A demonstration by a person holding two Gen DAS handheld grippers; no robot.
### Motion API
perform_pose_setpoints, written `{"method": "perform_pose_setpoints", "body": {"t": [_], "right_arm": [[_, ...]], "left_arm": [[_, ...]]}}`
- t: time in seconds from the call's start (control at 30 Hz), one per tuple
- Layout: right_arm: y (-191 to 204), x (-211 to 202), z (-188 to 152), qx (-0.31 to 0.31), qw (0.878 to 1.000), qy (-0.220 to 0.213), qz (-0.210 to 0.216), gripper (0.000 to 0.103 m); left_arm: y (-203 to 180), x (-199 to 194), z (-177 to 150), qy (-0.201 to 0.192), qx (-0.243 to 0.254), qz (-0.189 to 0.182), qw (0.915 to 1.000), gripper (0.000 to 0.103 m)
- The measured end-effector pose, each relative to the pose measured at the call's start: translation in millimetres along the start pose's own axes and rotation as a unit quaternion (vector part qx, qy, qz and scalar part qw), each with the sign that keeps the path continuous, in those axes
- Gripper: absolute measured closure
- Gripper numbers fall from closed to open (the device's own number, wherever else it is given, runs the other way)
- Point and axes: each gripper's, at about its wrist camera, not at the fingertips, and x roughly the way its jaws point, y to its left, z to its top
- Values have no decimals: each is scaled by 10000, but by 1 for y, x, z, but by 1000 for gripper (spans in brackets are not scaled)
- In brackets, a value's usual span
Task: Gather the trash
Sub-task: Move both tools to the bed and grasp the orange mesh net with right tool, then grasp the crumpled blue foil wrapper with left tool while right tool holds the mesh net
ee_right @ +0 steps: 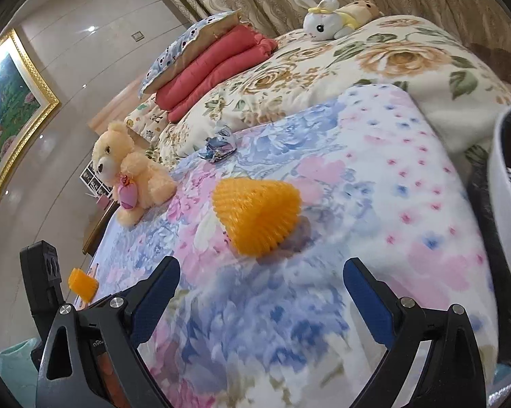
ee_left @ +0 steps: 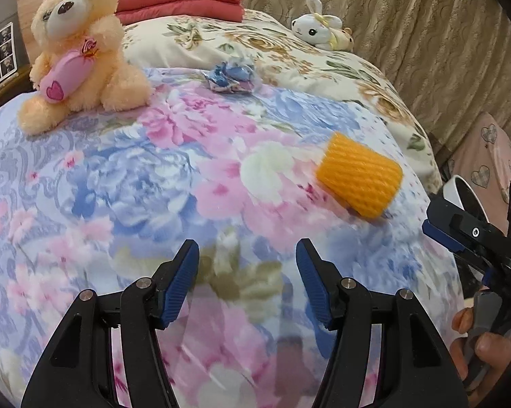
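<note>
An orange foam fruit net lies on the floral bedspread, also in the right wrist view. A crumpled blue-white wrapper lies farther back by the folded quilt, also in the right wrist view. My left gripper is open and empty, above the bedspread, short and left of the net. My right gripper is open and empty, just in front of the net; it also shows at the left wrist view's right edge. A white bin stands at the right.
A peach teddy bear sits at the bed's left side. A white bunny plush lies on the flowered quilt at the back. Red folded blankets are stacked at the head. Curtains hang on the right.
</note>
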Motion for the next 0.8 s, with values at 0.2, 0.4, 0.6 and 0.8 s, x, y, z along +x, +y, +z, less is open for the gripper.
{"method": "perform_pose_setpoints", "body": {"t": [0.2,0.4,0.6,0.8], "right_arm": [[0,31,14,1,9999,141,41,5],[0,57,21,1,9995,299,67,12],[-6,59,23,48,9992,292,276,61],[-19,44,22,325,9991,-60,258,61]], "left_arm": [[4,16,23,-29,59,119,9999,40],[9,35,47,-27,54,174,9998,39],[9,59,76,-134,76,225,9996,37],[17,93,113,-257,-7,401,9989,35]]}}
